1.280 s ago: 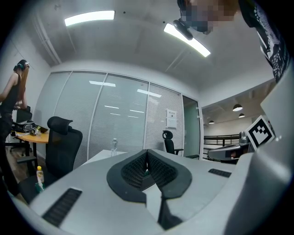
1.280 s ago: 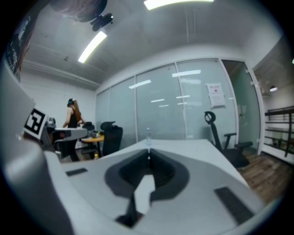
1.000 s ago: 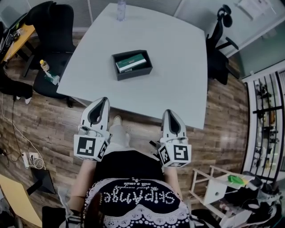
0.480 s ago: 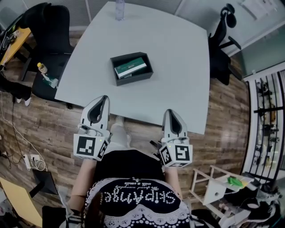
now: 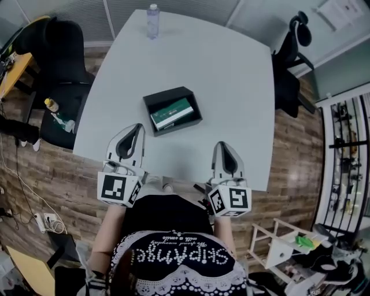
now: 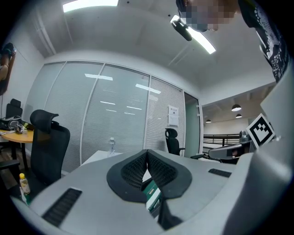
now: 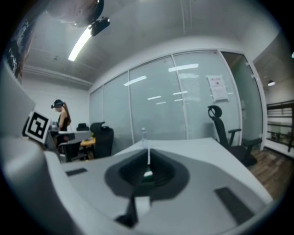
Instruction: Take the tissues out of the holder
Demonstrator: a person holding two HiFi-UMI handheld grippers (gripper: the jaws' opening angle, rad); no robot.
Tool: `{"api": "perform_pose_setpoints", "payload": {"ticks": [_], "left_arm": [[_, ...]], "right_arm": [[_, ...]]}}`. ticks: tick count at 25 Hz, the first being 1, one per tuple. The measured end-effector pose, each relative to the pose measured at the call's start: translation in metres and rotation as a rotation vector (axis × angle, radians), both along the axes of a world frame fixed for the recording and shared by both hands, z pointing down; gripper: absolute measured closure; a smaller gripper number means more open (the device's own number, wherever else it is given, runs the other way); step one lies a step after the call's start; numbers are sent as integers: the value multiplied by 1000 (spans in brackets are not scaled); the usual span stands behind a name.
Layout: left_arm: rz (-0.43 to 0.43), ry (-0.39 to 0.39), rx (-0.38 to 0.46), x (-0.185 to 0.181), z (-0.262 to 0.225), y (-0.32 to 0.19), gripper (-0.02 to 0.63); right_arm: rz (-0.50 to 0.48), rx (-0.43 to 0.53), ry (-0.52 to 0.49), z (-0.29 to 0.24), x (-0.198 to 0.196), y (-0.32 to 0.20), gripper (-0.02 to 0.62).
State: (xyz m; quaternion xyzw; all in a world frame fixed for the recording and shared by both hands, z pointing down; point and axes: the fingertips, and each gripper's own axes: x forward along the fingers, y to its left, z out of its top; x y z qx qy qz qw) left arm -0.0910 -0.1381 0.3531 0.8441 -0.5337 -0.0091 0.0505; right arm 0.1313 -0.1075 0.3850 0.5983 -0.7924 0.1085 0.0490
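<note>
A black open-topped holder [image 5: 152, 103] sits on the white table [image 5: 231, 81], slightly left of centre. A green-and-white tissue pack [image 5: 171, 113] lies flat inside it. My left gripper [image 5: 136, 128] is over the table's near edge, just short of the holder and a little left of it, its jaws shut and empty. My right gripper [image 5: 222, 145] is level with it further right, also shut and empty. In the left gripper view the tissue pack [image 6: 152, 193] shows through the gap below the closed jaws of the left gripper [image 6: 147, 153]. The right gripper [image 7: 148, 151] points across the table.
A clear water bottle [image 5: 152, 13] stands at the table's far edge. Black office chairs stand at the left [image 5: 58, 52] and right [image 5: 289, 63] of the table. A white rack [image 5: 277, 243] stands on the wood floor at my right. A person [image 7: 62, 117] stands far off.
The table and holder have come nearer in the head view. Both gripper tips, earlier over the floor, now overlap the table's near edge. Both stay shut.
</note>
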Motion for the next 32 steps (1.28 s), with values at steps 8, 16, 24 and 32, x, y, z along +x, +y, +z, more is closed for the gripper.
{"api": "perform_pose_setpoints", "payload": {"ticks": [8,16,24,32], "left_arm": [[48,11,-20,-9,9,-49,572],[69,21,-51,-13,19,-68,572],[34,19,-58,-10,20,-72,572],[3,9,-73,1,20,-76,572]], "right_arm": [[36,-27,10,7,-15,-40,560],[63,-64,20,16,-20,-55,560],[22,-68,18,16,-16,-67,560],[-21,-66,21,12,-5,-83,560]]}}
